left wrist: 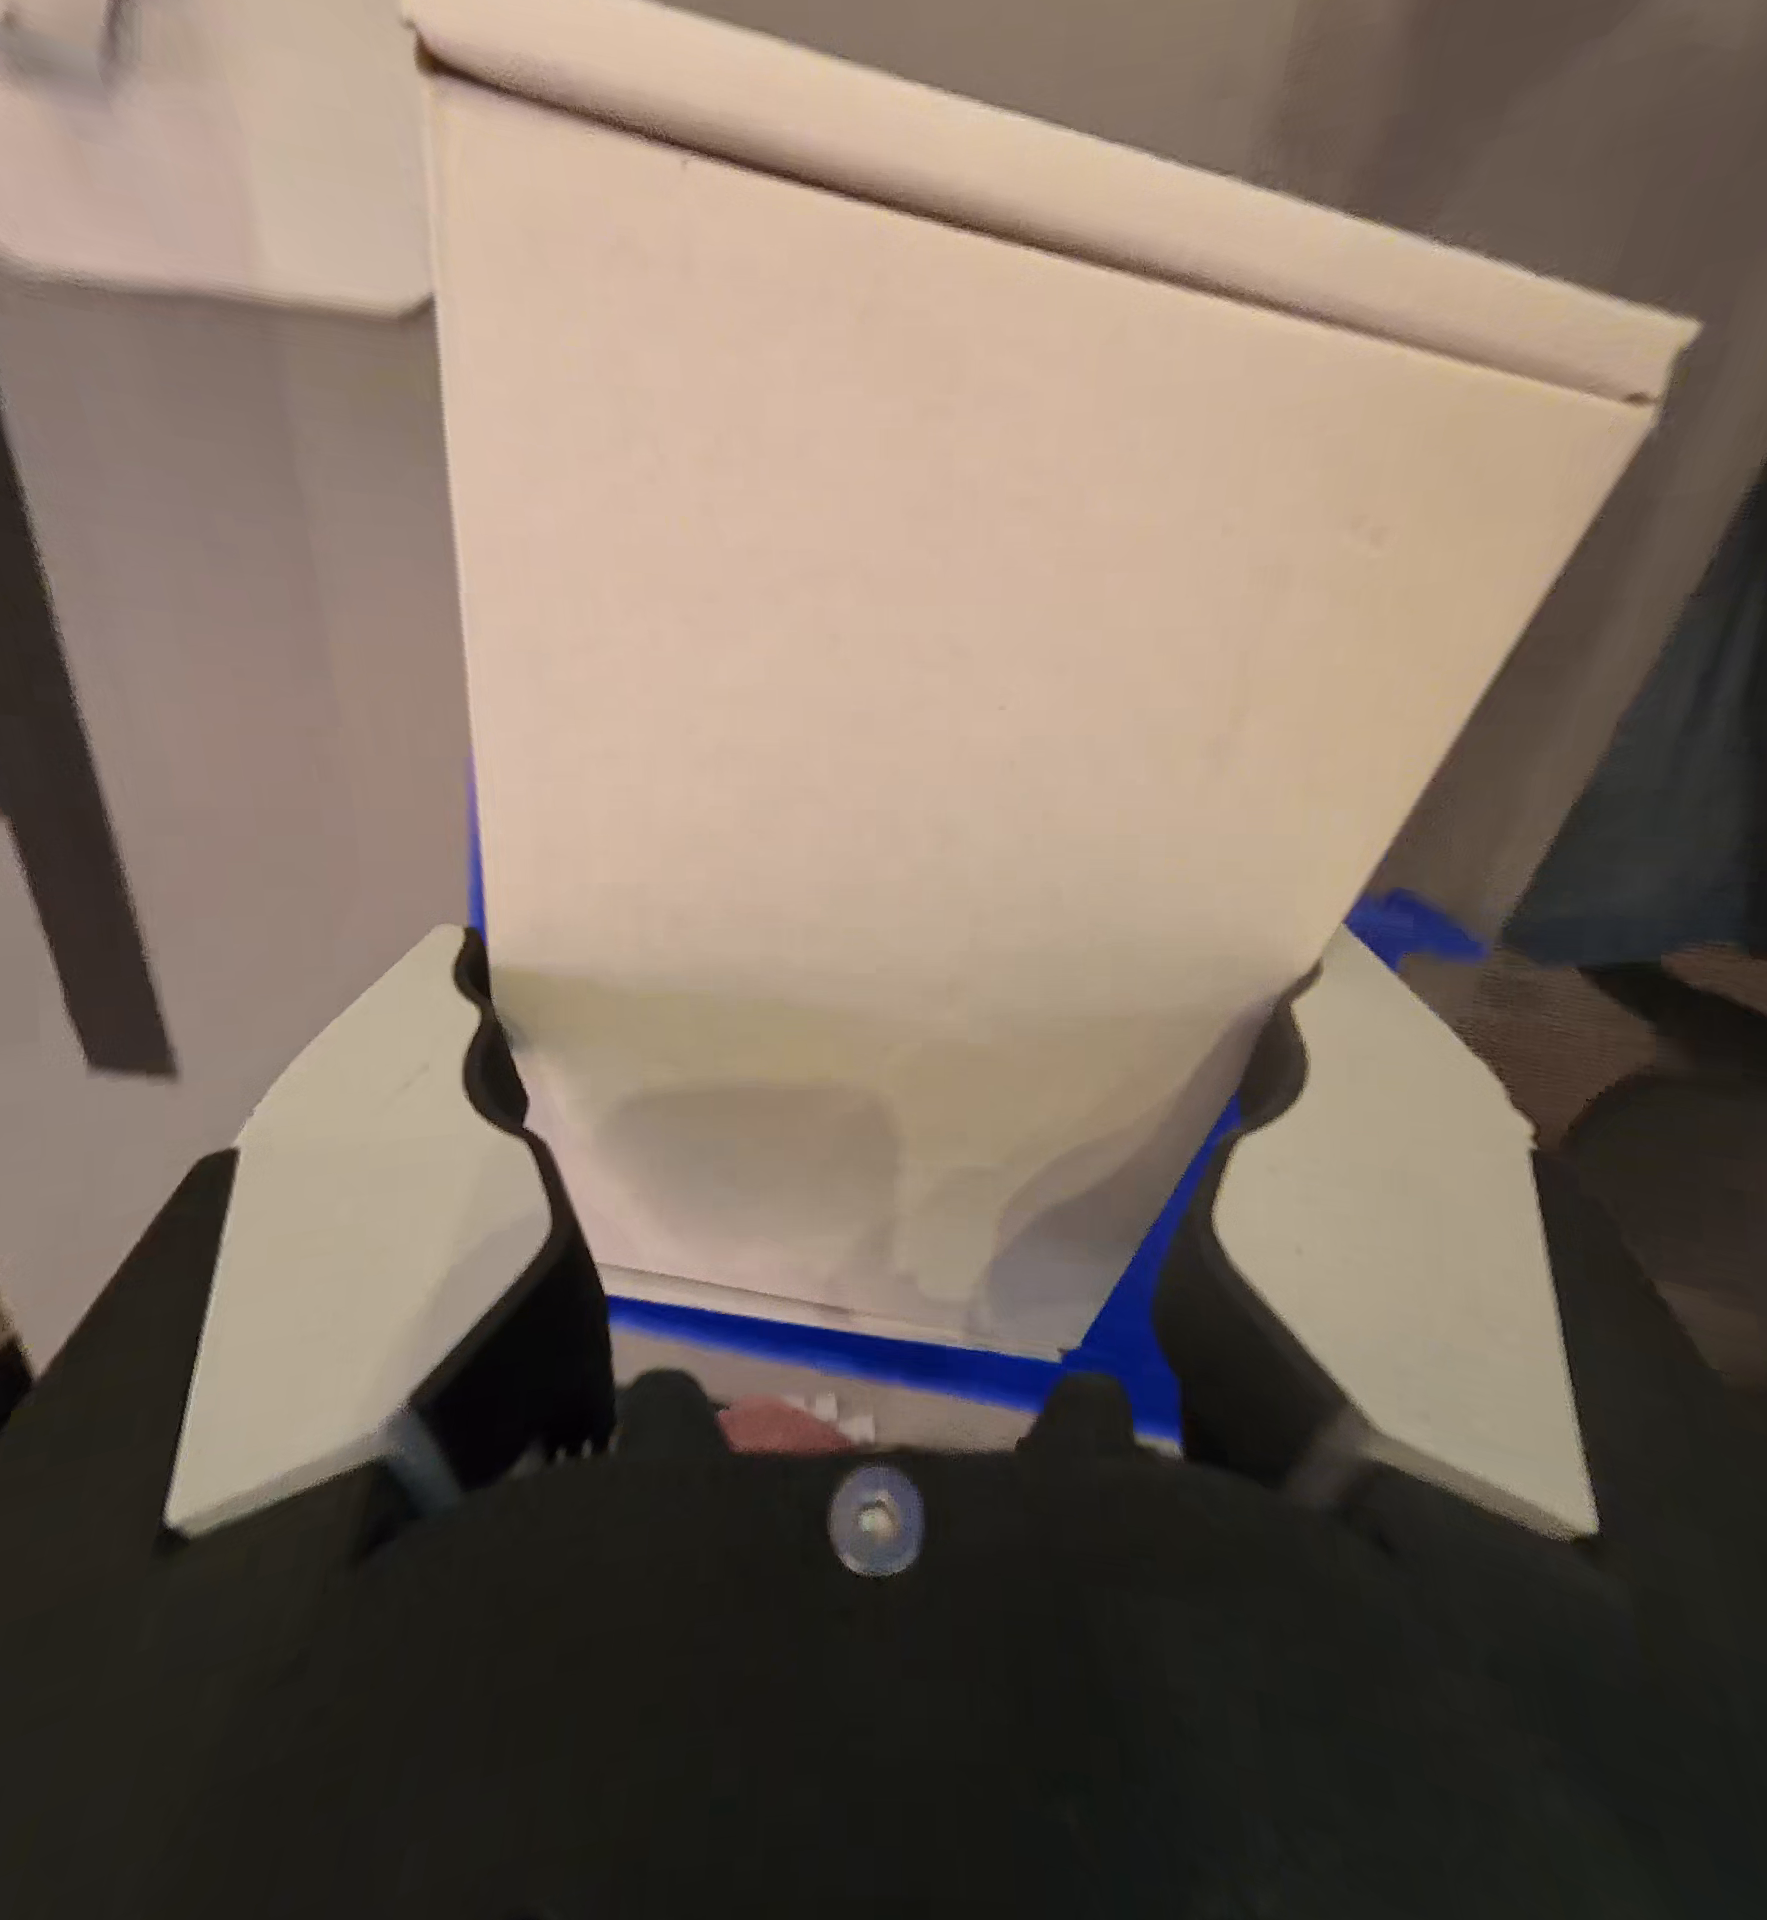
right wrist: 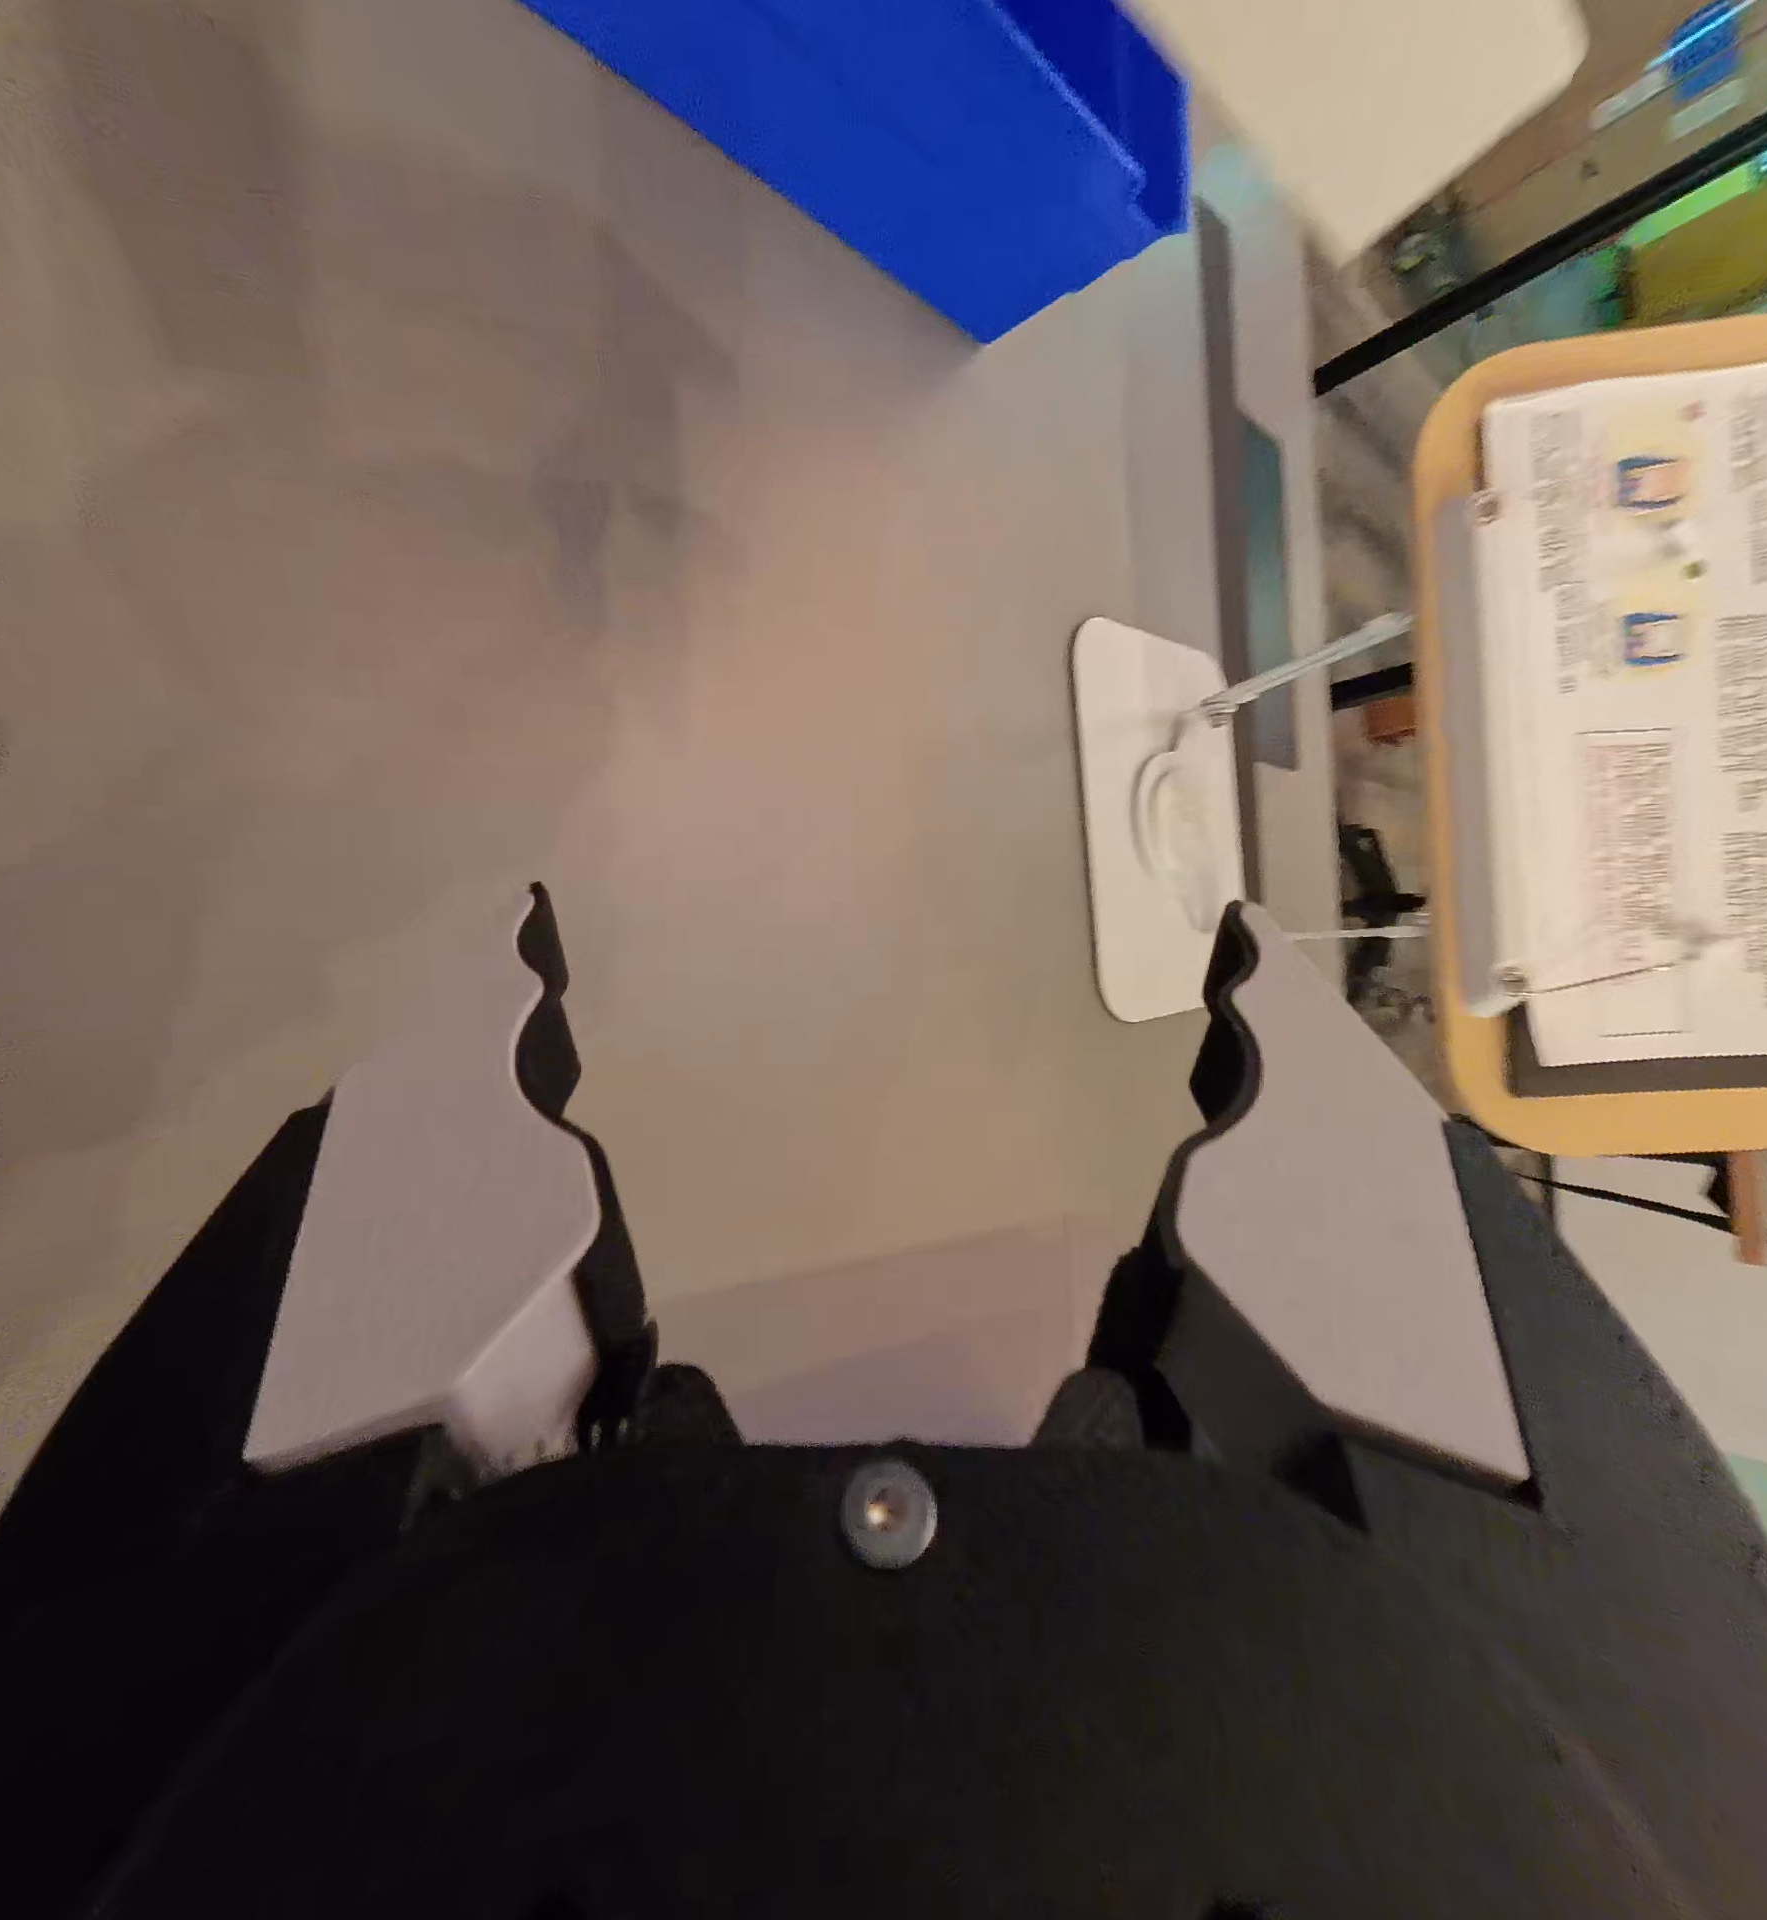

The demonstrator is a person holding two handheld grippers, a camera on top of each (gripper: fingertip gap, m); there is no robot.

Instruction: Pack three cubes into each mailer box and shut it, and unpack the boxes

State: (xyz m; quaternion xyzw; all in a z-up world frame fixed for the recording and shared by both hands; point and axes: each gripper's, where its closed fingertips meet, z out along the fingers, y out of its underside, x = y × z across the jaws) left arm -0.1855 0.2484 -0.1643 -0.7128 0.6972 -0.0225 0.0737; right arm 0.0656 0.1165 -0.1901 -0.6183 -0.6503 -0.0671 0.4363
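In the left wrist view a closed white mailer box point(left wrist: 858, 571) fills the middle. My left gripper point(left wrist: 879, 977) has one finger on each side of the box's near end and is shut on it. The box is over a blue bin point(left wrist: 837, 1340), whose rim shows under it. My right gripper point(right wrist: 884, 904) is open and empty, above a grey table top point(right wrist: 443, 520). No cubes are in view. The inside of the box is hidden.
In the right wrist view the blue bin point(right wrist: 889, 135) stands at the far side of the table, with a white box corner point(right wrist: 1378, 94) beside it. A white adhesive hook pad point(right wrist: 1154, 810) sits near the table edge. A wooden clipboard with a printed sheet point(right wrist: 1637, 727) is beyond the edge.
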